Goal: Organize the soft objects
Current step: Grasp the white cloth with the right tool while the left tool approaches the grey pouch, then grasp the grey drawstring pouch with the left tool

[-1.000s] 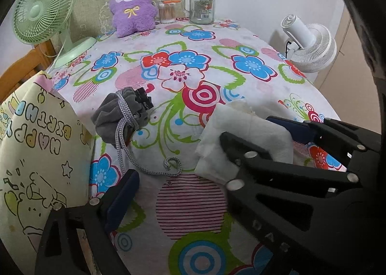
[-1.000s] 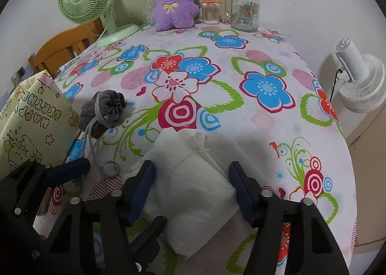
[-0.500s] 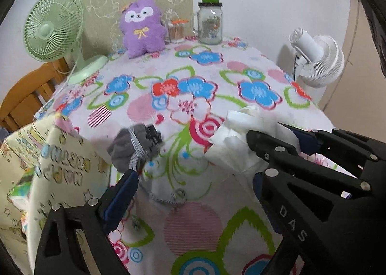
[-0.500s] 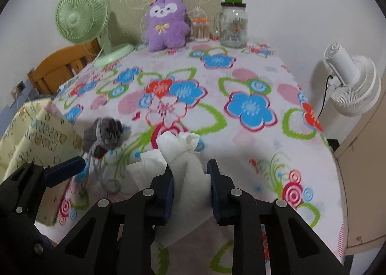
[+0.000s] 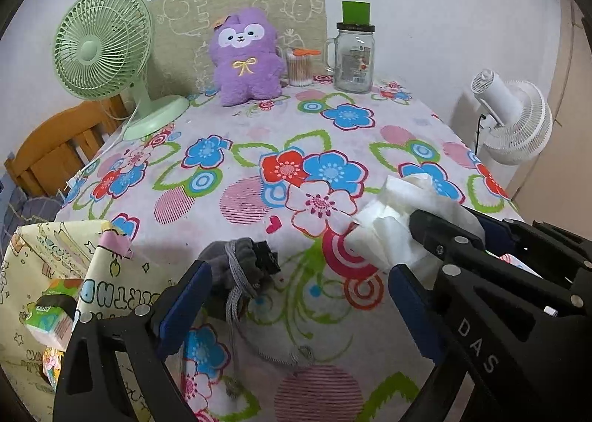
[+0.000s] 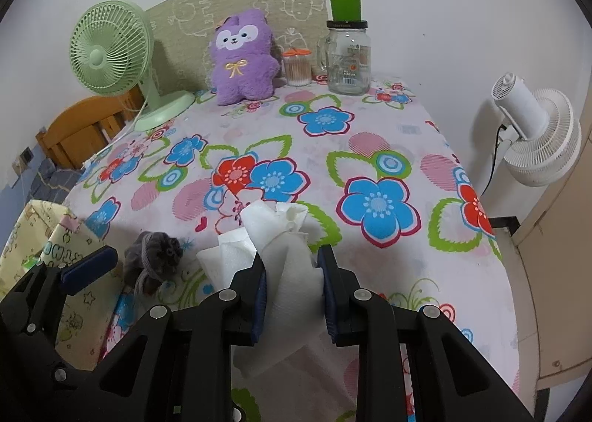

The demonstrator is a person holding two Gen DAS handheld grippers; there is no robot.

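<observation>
Over the flowered table (image 6: 388, 148), beside the yellow gift bag (image 5: 111, 274), the right gripper (image 6: 292, 288) pinches the white cloth (image 6: 288, 237) aloft while the left gripper (image 5: 299, 296) hangs open above the grey drawstring pouch (image 5: 236, 263); the cloth's loose folds could slip free, I'd guess.

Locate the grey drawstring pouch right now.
The grey pouch lies on the flowered tablecloth near its front left edge, ahead of the open left gripper, left of the white cloth held by the right gripper.

Your right gripper (image 6: 292, 287) clamps the crumpled white paper towel (image 6: 286, 248).
Grey drawstring fabric pouch (image 6: 153, 259) lies left, on the counter (image 6: 370, 148).
</observation>
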